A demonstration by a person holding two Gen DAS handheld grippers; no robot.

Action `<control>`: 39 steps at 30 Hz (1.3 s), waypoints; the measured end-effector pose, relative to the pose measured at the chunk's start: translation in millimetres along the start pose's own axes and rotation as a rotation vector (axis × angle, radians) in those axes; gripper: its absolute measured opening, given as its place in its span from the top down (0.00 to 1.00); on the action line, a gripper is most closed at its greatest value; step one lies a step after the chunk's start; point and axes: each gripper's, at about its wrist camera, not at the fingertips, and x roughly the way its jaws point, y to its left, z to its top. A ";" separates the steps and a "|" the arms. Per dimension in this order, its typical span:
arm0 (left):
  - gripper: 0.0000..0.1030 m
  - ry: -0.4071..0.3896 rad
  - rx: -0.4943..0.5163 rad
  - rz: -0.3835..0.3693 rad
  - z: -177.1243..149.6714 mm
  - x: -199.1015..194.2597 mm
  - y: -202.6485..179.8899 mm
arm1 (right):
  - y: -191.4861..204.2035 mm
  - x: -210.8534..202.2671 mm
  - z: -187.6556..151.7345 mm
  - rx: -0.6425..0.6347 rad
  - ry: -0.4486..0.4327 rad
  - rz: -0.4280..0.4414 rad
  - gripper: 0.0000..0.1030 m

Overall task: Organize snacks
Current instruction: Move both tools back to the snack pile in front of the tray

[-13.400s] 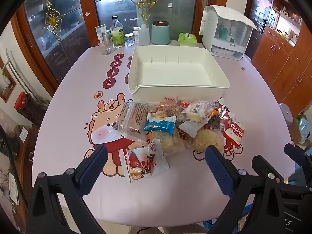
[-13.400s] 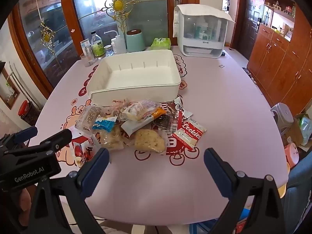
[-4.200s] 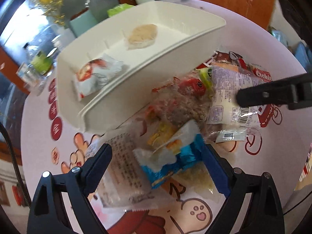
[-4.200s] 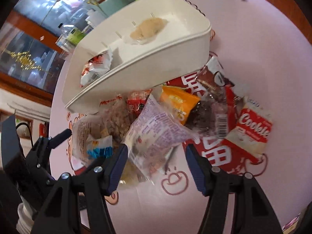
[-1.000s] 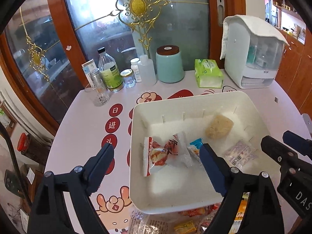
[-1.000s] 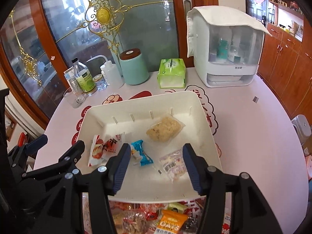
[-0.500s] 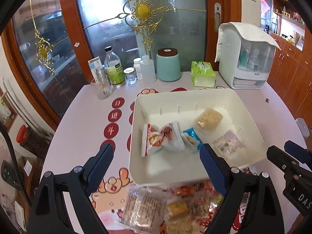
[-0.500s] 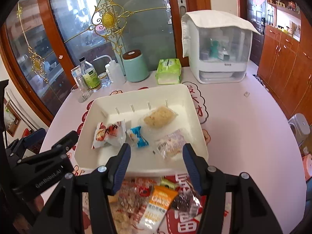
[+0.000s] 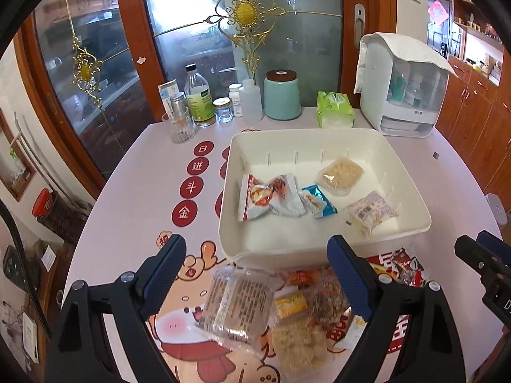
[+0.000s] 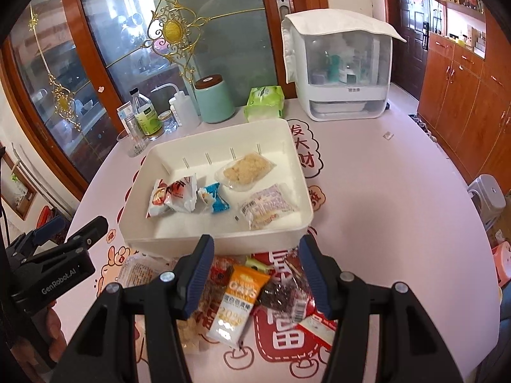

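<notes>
white bin: four packets inside | loose snack pile: table, just before bin

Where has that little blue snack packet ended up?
The blue packet lies inside the white bin, near its middle, between the red-and-white packet on its left and the clear barcoded packet on its right in the right wrist view.

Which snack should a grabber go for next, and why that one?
Probably the right gripper should dip down onto the orange oats packet. Its jaws are open with nothing in them, and the packet lies right under them on top of the pile, while the white bin holds only four snacks so far. The left gripper is open too, over the clear wrapped cake.
</notes>
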 end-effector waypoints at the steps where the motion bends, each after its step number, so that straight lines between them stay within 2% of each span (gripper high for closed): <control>1: 0.13 0.001 0.000 0.002 -1.9 -1.0 -0.2 | -1.0 -1.5 -2.0 -0.001 0.000 0.001 0.45; 14: 0.13 0.018 -0.008 0.014 -28.3 -12.6 -1.1 | -7.7 -13.0 -22.8 -0.024 0.003 0.014 0.45; 19: 0.13 0.022 -0.008 0.021 -36.6 -11.1 0.2 | -11.2 -7.1 -31.3 -0.025 0.031 0.019 0.45; 30: 0.13 0.091 -0.028 0.045 -61.0 12.2 17.8 | -40.5 10.3 -61.7 -0.004 0.097 0.030 0.45; 39: 0.13 0.198 0.002 0.040 -83.5 52.5 33.2 | -62.5 33.7 -77.2 0.022 0.147 0.044 0.46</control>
